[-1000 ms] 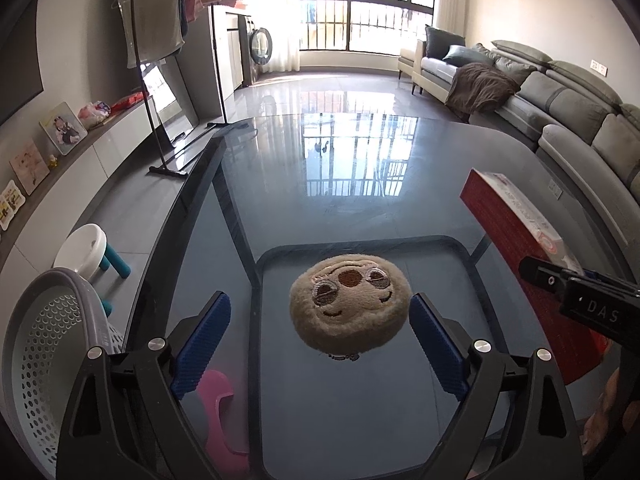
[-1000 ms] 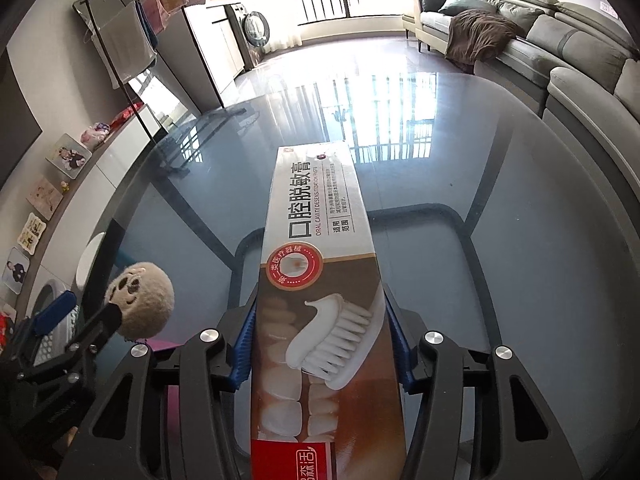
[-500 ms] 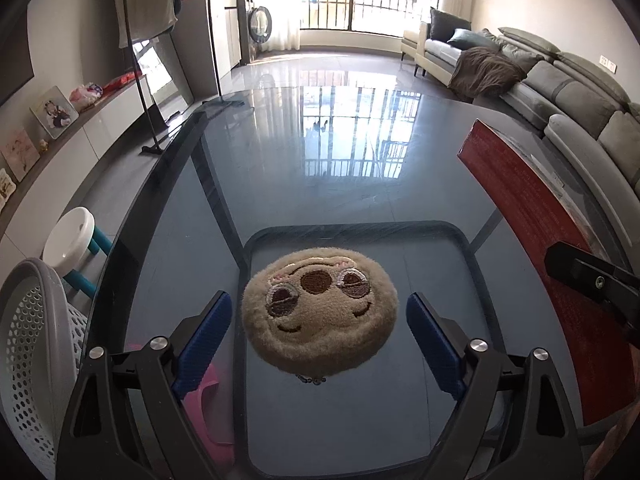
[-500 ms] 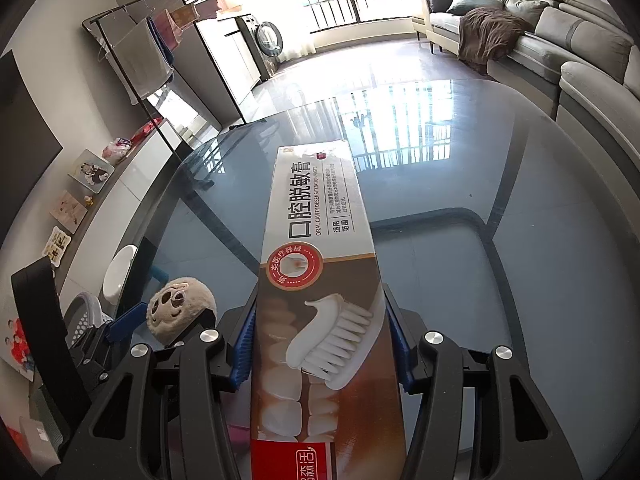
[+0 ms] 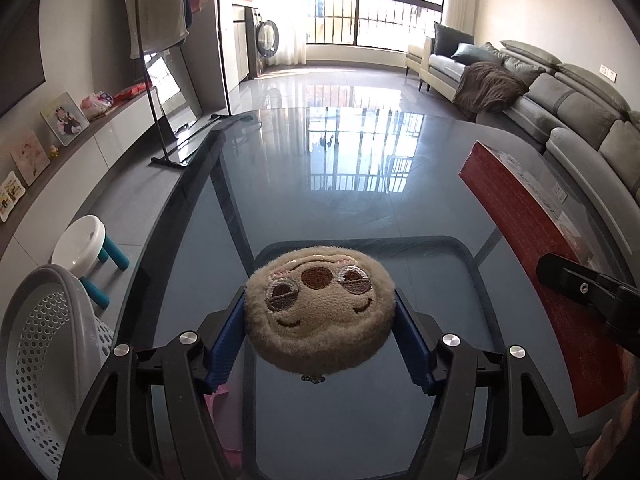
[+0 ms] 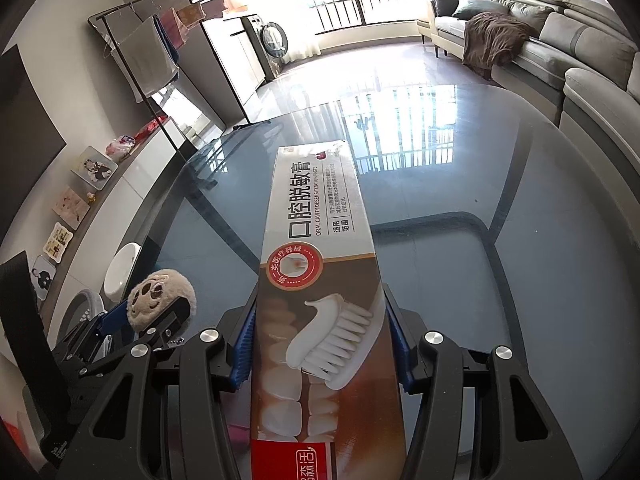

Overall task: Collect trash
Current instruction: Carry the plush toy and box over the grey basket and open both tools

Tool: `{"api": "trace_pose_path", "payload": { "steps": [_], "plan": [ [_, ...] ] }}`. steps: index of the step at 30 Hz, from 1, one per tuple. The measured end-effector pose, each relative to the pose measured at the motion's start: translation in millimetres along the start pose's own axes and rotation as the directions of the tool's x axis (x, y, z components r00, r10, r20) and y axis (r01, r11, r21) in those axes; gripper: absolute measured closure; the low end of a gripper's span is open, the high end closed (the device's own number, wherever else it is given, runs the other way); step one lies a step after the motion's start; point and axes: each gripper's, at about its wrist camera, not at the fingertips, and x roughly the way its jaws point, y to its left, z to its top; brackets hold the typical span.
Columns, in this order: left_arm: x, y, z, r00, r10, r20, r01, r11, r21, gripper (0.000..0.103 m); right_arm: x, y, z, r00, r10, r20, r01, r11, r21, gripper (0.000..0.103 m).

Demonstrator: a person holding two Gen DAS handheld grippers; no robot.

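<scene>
A round tan plush sloth face (image 5: 318, 312) sits between the blue pads of my left gripper (image 5: 319, 295) over the glass table (image 5: 320, 184). The jaws are closing, and both pads touch the plush's sides. The right wrist view shows the same plush (image 6: 156, 292) in the left gripper (image 6: 148, 314) at lower left. My right gripper (image 6: 320, 304) is shut on a long toothpaste box (image 6: 316, 216) that sticks forward over the table. The left wrist view catches that box's red side (image 5: 532, 240) at the right.
A white perforated basket (image 5: 44, 352) stands at the table's left edge beside a small white stool (image 5: 80, 246). Something pink (image 5: 218, 396) lies under the glass. A grey sofa (image 5: 580, 108) runs along the right and a drying rack (image 5: 160, 40) stands far left.
The left gripper's jaws have come in from wide apart until the pads meet the plush's sides. The right gripper still holds the toothpaste box the same way.
</scene>
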Motion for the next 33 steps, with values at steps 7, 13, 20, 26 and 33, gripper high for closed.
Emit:
{"api": "trace_pose_path", "payload": {
  "steps": [7,13,20,26,33],
  "plan": [
    [-41,29,3,0.998,0.01,0.068,-0.007,0.999,-0.043,0.036,-10,18,2,0.999,0.037,0.022,-0.036,0.999,-0.02,0.051],
    [-84,59,0,0.989,0.052,0.136,-0.04,0.996,-0.084,0.036,-18,57,4,0.994,0.1,0.042,-0.097,0.994,-0.059,0.05],
    [-122,99,-14,0.977,0.13,0.167,-0.112,0.987,-0.113,0.036,-15,121,-4,0.978,0.209,0.02,-0.205,0.971,-0.122,0.05],
    [-144,144,-33,0.952,0.25,0.177,-0.227,0.964,-0.14,0.036,-9,176,-18,0.956,0.292,-0.038,-0.294,0.936,-0.195,0.05],
    [-149,191,-56,0.931,0.34,0.134,-0.308,0.927,-0.216,0.036,0,236,-41,0.926,0.357,-0.121,-0.377,0.879,-0.292,0.05]
  ]
}}
